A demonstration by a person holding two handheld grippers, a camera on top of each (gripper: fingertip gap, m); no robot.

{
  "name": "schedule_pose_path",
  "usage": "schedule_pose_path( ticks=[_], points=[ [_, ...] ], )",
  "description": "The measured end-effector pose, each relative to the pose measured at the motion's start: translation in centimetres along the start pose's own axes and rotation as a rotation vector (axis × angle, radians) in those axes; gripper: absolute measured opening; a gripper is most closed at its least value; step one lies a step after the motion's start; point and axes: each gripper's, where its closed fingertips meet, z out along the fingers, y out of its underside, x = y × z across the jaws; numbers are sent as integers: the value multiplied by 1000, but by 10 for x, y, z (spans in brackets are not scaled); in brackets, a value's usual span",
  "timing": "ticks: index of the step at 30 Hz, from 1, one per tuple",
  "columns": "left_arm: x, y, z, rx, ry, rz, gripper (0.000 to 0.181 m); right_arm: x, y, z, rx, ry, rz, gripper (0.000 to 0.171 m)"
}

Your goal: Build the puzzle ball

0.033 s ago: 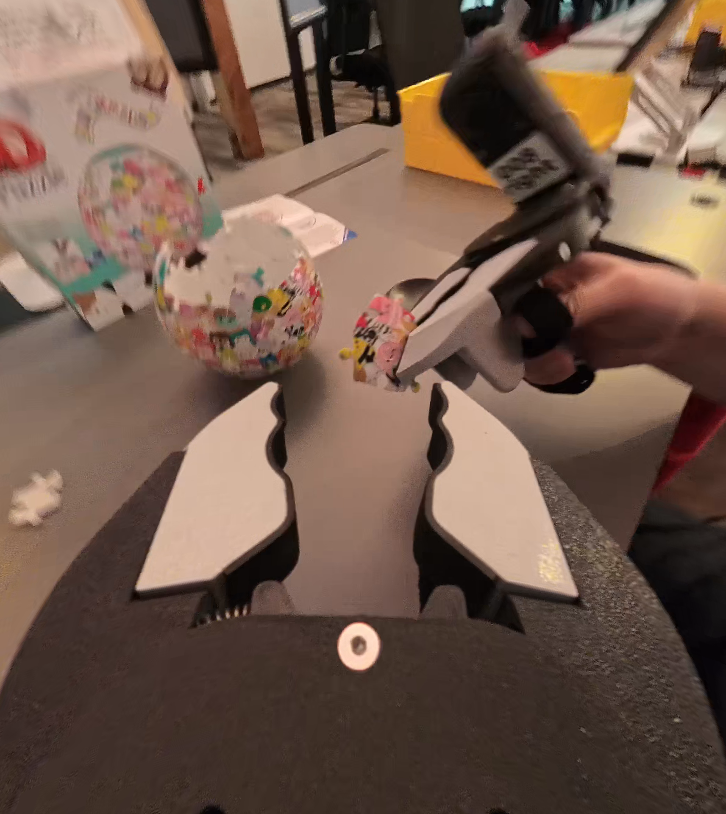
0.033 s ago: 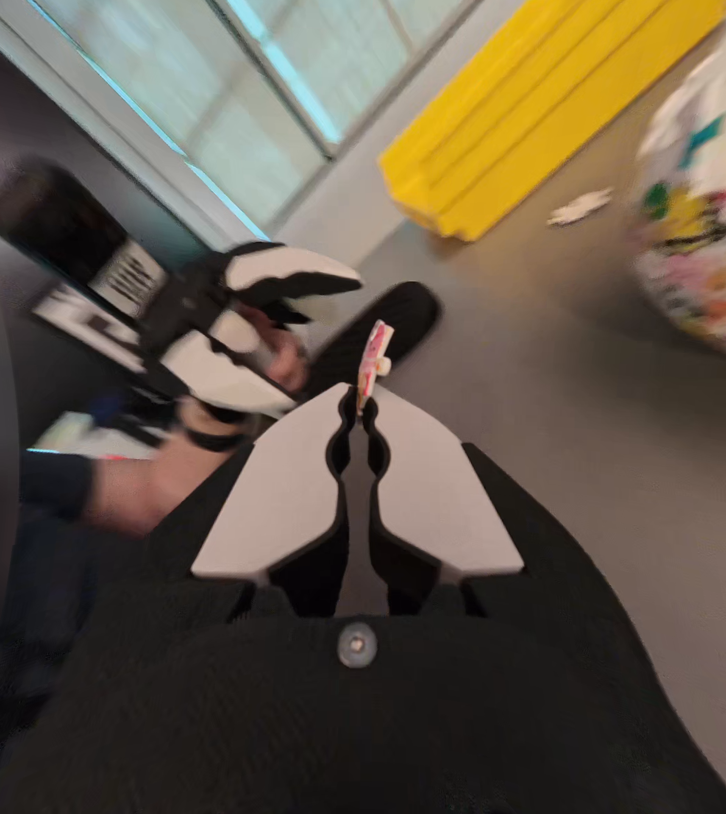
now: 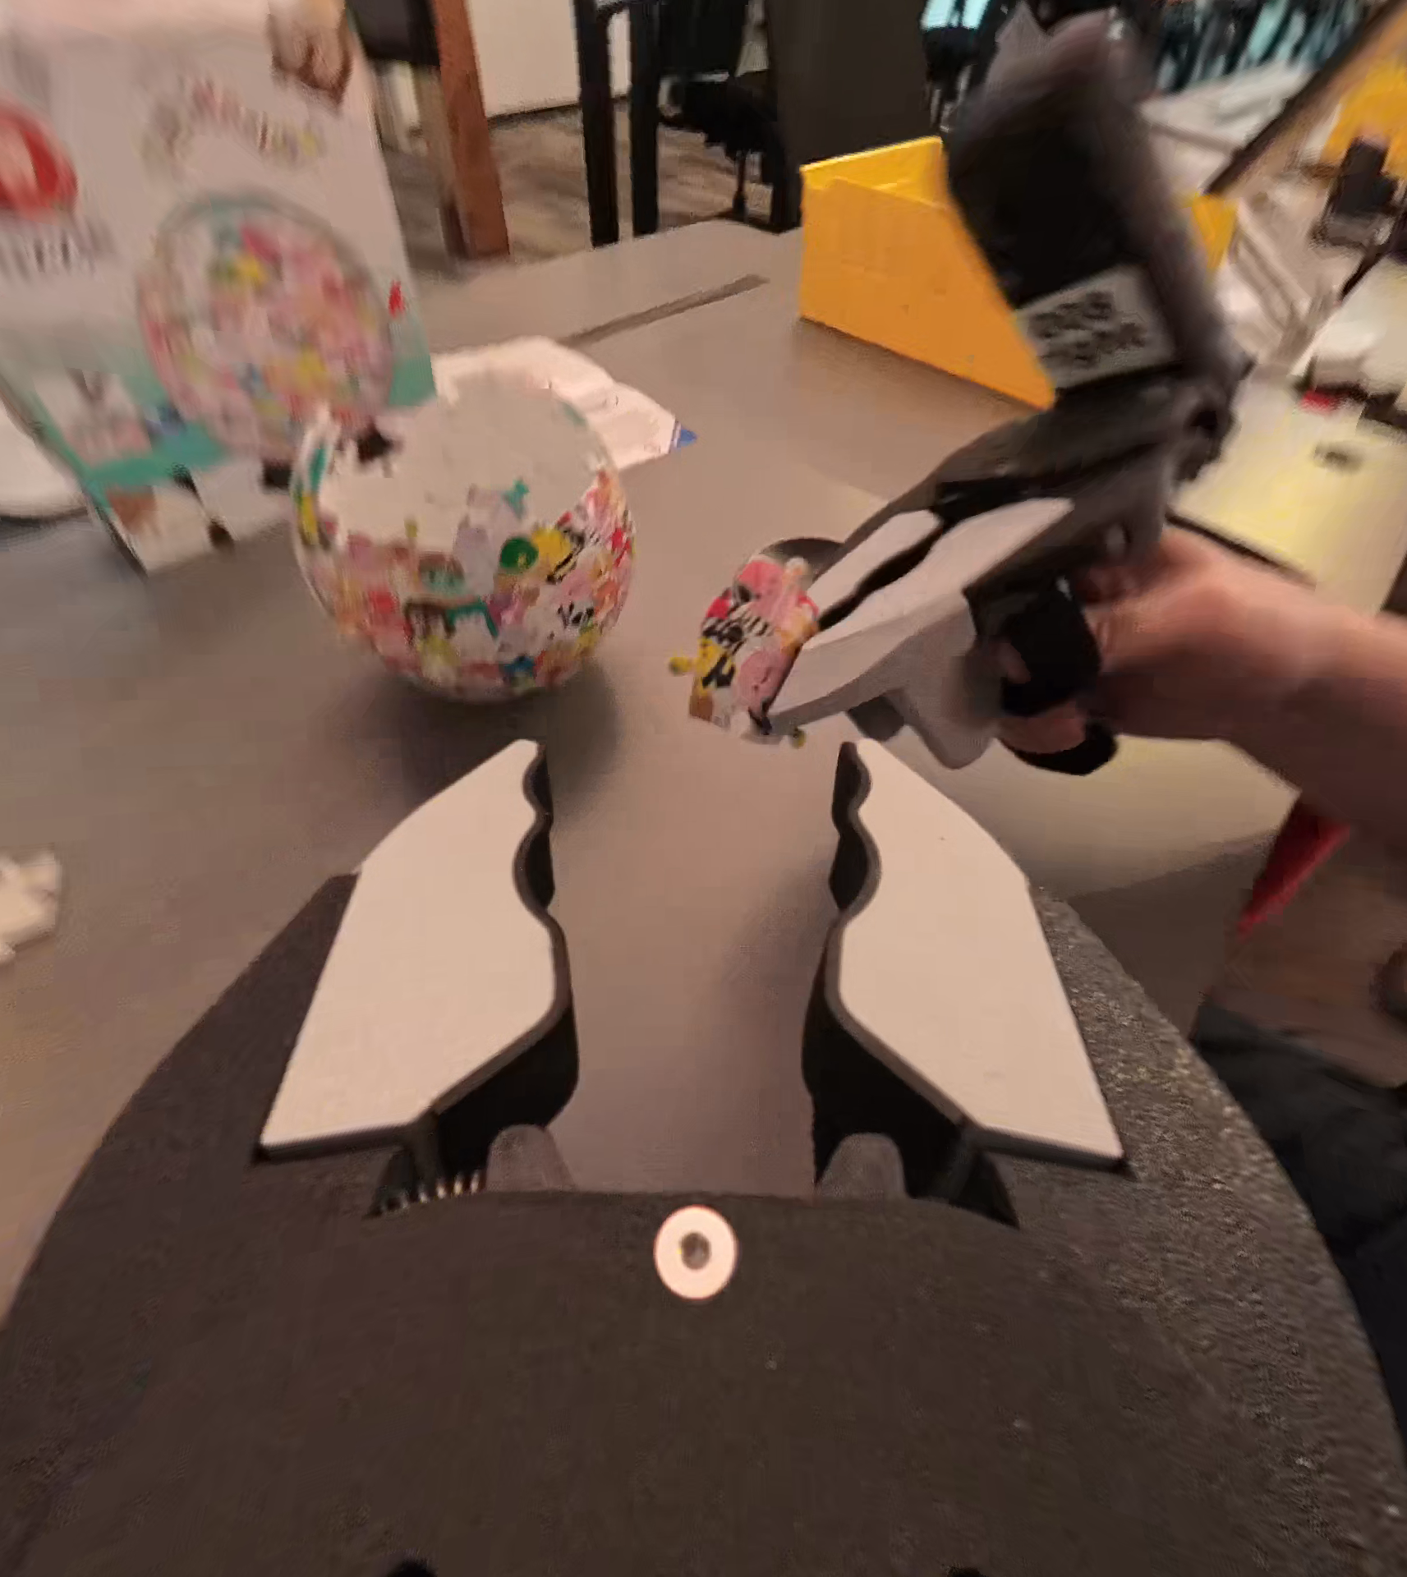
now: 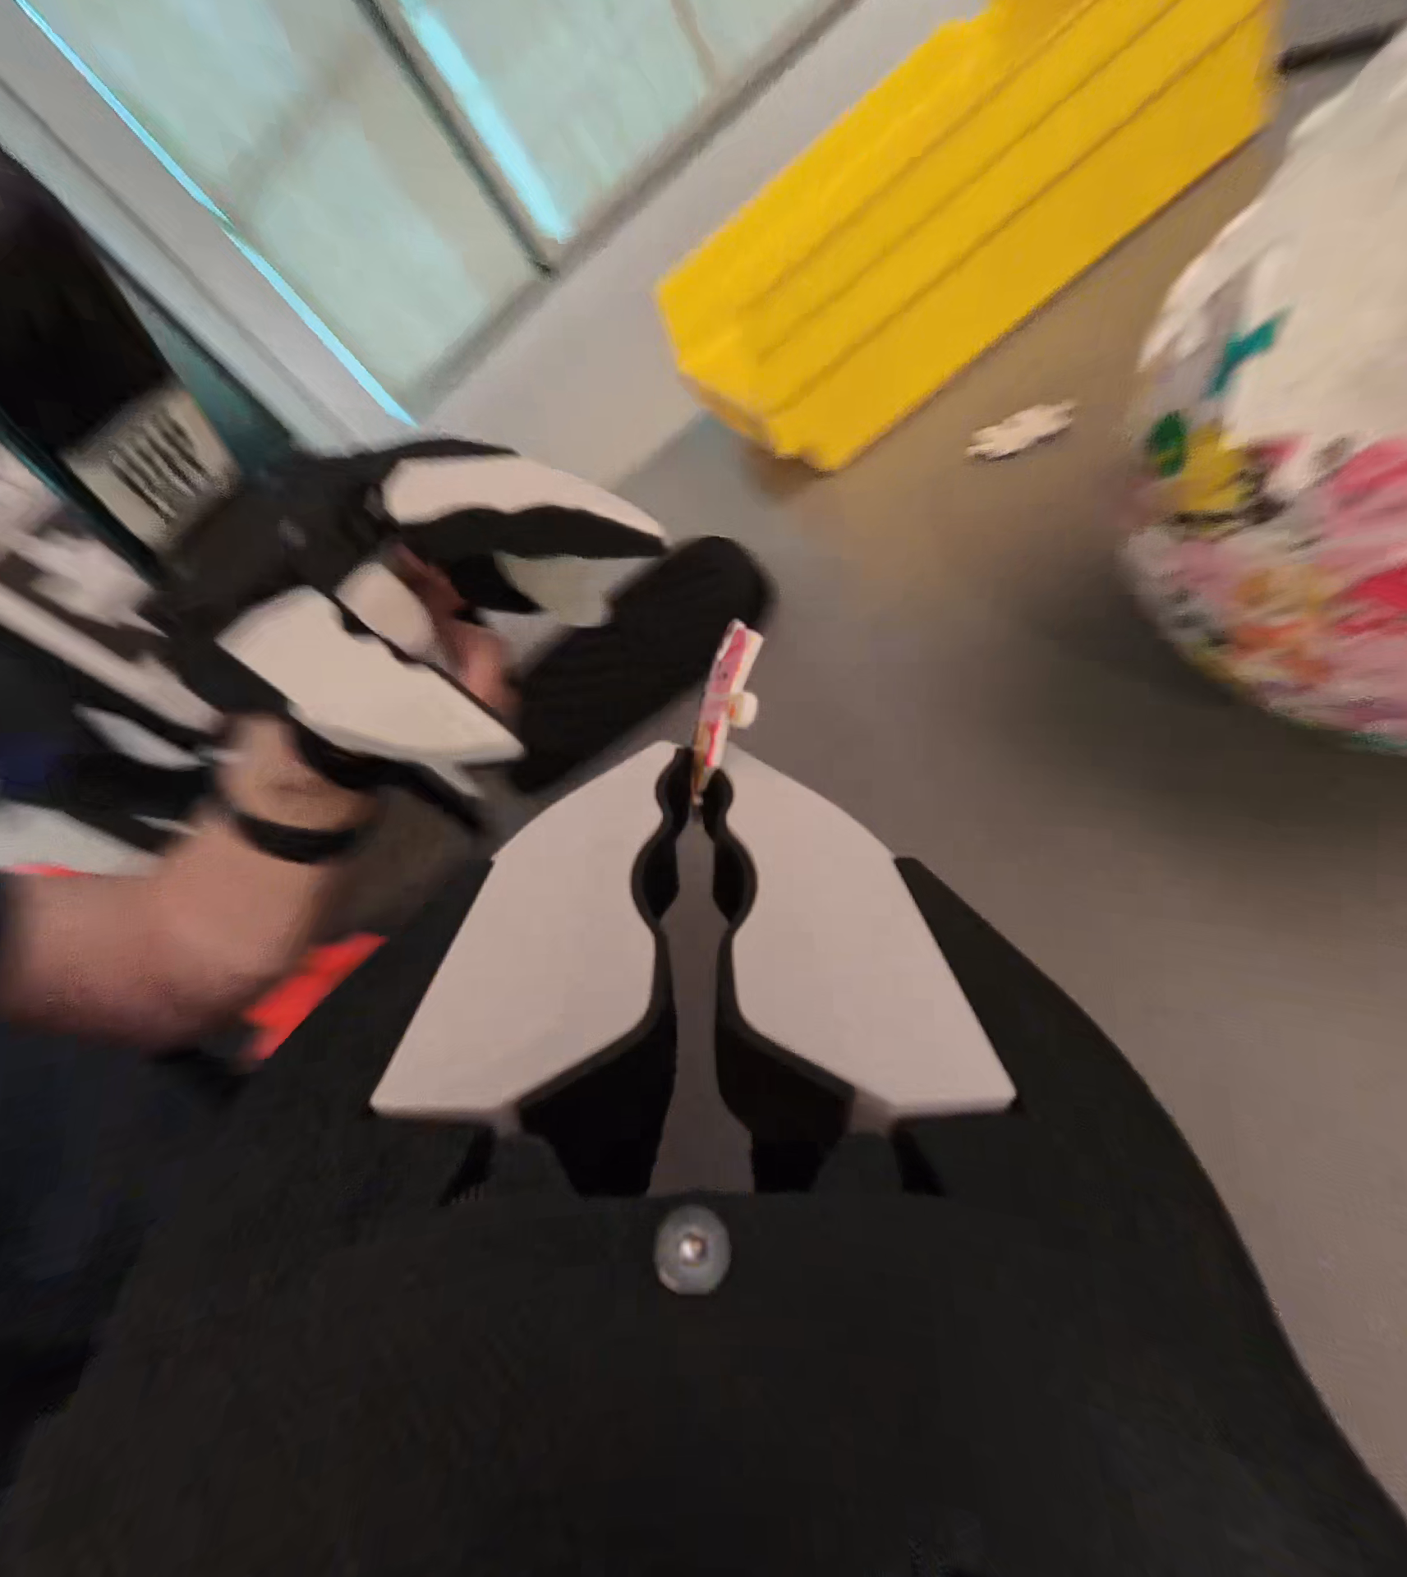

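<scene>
The puzzle ball (image 3: 461, 563) sits on the grey table (image 3: 171, 725), colourful below, with an open white top where pieces are absent. It also shows blurred in the right wrist view (image 4: 1323, 555). My right gripper (image 4: 695, 768) is shut on a colourful puzzle piece (image 4: 729, 691) held by its edge. In the left wrist view the right gripper (image 3: 785, 683) holds that piece (image 3: 747, 648) in the air just right of the ball. My left gripper (image 3: 691, 755) is open and empty, in front of the ball and the piece. It also shows at the left of the right wrist view (image 4: 580, 648).
The puzzle's box (image 3: 153, 256) stands behind the ball, with a paper sheet (image 3: 563, 392) beside it. A loose white piece (image 3: 0, 909) lies at the left. A yellow bin (image 3: 896, 282) stands at the back right. A dark round object (image 3: 793, 555) lies behind the held piece.
Very little: the right gripper with the piece has shifted slightly, so the ball fills more of its view. Both grippers keep their states.
</scene>
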Motion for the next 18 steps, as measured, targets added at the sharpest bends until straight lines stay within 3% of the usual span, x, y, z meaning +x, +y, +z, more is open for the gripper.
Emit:
schedule_pose_path(
  ticks=[2,8,13,18],
  points=[
    [-3,6,7,-53,68,-194,73,18,-5,-5,-28,197,-258,3],
    [2,-25,6,41,384,-679,59,14,-48,-32,54,576,-1079,3],
    [11,-30,5,-1,456,-802,63,-13,-58,-42,63,756,-1656,3],
    [26,-38,8,-11,506,-840,51,-18,-58,-36,30,830,-1874,4]
  ],
)
